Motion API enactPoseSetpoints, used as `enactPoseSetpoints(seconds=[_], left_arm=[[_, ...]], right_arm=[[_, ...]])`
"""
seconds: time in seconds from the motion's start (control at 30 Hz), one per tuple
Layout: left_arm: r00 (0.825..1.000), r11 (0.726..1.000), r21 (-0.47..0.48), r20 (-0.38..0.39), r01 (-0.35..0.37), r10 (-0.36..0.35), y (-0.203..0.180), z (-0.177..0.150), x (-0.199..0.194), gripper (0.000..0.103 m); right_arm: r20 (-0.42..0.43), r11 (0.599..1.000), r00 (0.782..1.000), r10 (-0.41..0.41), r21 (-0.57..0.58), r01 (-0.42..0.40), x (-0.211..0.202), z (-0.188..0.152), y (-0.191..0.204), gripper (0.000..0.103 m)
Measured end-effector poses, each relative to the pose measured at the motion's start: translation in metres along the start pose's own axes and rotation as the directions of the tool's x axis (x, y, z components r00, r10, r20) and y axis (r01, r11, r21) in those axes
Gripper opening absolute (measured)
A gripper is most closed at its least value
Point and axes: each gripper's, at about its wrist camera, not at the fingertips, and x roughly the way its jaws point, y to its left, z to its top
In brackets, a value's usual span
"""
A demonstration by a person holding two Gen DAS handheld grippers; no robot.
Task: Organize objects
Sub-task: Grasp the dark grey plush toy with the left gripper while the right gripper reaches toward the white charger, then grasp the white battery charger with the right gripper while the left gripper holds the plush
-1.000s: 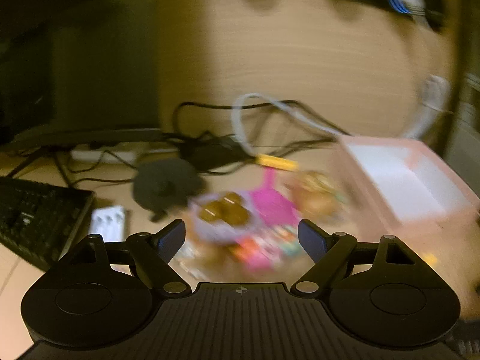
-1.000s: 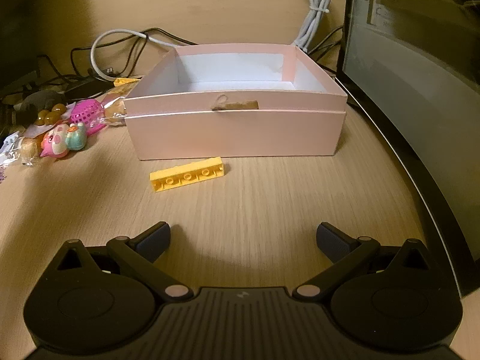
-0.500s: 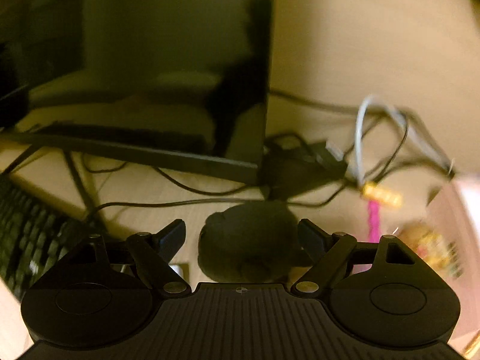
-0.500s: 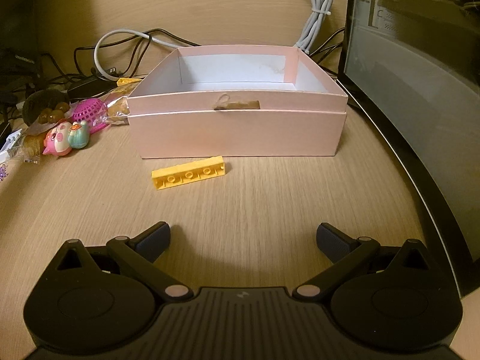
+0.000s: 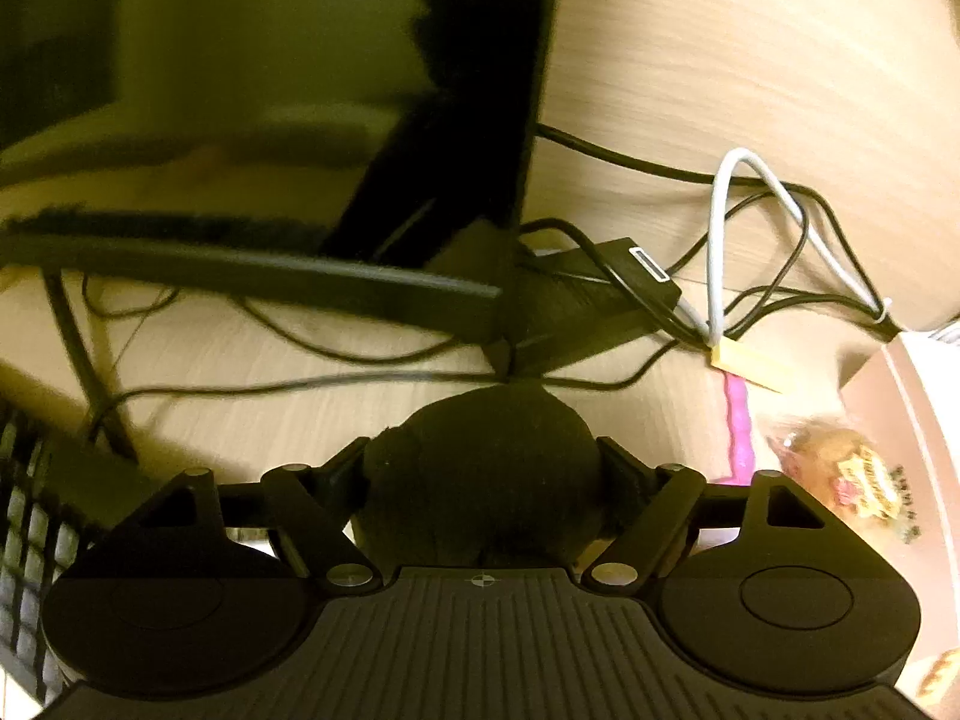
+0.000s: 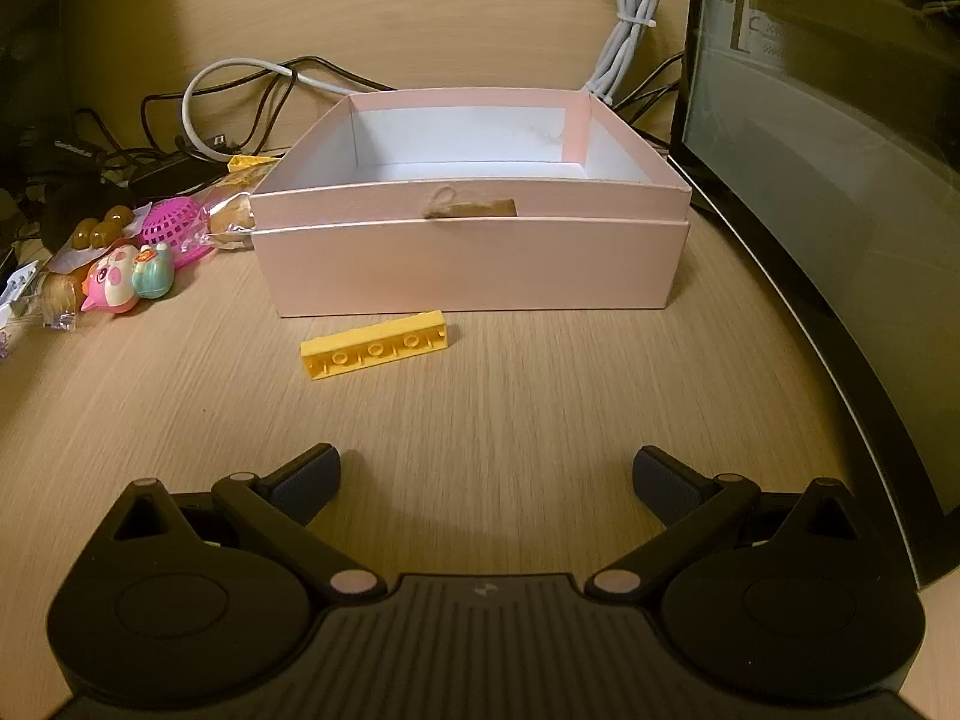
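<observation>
In the left wrist view my left gripper (image 5: 483, 468) has its fingers on either side of a dark round plush object (image 5: 486, 468); they touch its sides, so it looks gripped. In the right wrist view my right gripper (image 6: 486, 474) is open and empty above the desk. A yellow brick (image 6: 375, 351) lies ahead of it, in front of an open, empty pink box (image 6: 474, 264). Left of the box lie a pink pig toy (image 6: 114, 285), a pink ball (image 6: 171, 228) and wrapped snacks (image 6: 231, 216). The box edge (image 5: 900, 396) shows in the left view.
A monitor (image 5: 270, 120) and a tangle of cables (image 5: 750, 276) lie behind the plush. A keyboard (image 5: 24, 540) is at the left. Another dark screen (image 6: 840, 180) stands right of the box, with a bundled white cable (image 6: 630, 30) behind it.
My left gripper moved left from the toy pile to the dark plush and closed in around it. My right gripper moved slightly closer to the brick and box.
</observation>
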Motion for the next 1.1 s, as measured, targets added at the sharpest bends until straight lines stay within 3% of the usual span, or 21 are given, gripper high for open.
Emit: enactPoseSetpoints(seconds=[0.13,0.27,0.4,0.57,0.63,0.77,0.83,0.97,1.1], left_arm=[[0.998,0.998,-0.044,0.034,0.048,-0.047,0.012,-0.013,-0.036,0.082],[0.991,0.992,-0.071,0.092,0.1,-0.094,0.03,-0.038,-0.089,0.082],[0.982,0.984,-0.143,0.172,0.103,-0.077,0.064,-0.06,-0.14,0.082],[0.973,0.969,-0.248,0.222,-0.001,0.058,0.126,-0.086,-0.192,0.082],[0.972,0.958,-0.287,0.218,-0.018,0.083,0.146,-0.094,-0.203,0.082],[0.968,0.941,-0.339,0.232,-0.013,0.097,0.177,-0.112,-0.229,0.082],[0.967,0.94,-0.342,0.239,-0.007,0.094,0.185,-0.119,-0.24,0.082],[0.965,0.948,-0.316,0.257,0.024,0.061,0.194,-0.131,-0.258,0.082],[0.957,0.949,-0.315,0.281,0.02,0.073,0.196,-0.151,-0.281,0.082]], right_arm=[[-0.001,1.0,1.0,-0.018,-0.001,0.018,0.0,0.001,0.004,0.103],[0.044,0.994,0.997,-0.06,-0.087,0.064,-0.006,0.005,0.03,0.103],[0.077,0.988,0.995,0.06,-0.148,-0.048,-0.019,0.021,0.068,0.103],[0.09,0.931,0.966,0.242,-0.303,-0.205,-0.033,0.039,0.145,0.103],[0.08,0.89,0.944,0.32,-0.366,-0.271,-0.035,0.042,0.183,0.103],[-0.018,0.804,0.879,0.476,-0.396,-0.443,-0.025,0.049,0.256,0.103],[-0.038,0.786,0.871,0.489,-0.413,-0.46,-0.015,0.05,0.291,0.098],[-0.019,0.766,0.88,0.475,-0.484,-0.424,0.006,0.056,0.335,0.087],[-0.044,0.775,0.885,0.463,-0.465,-0.429,0.041,0.083,0.358,0.085]])
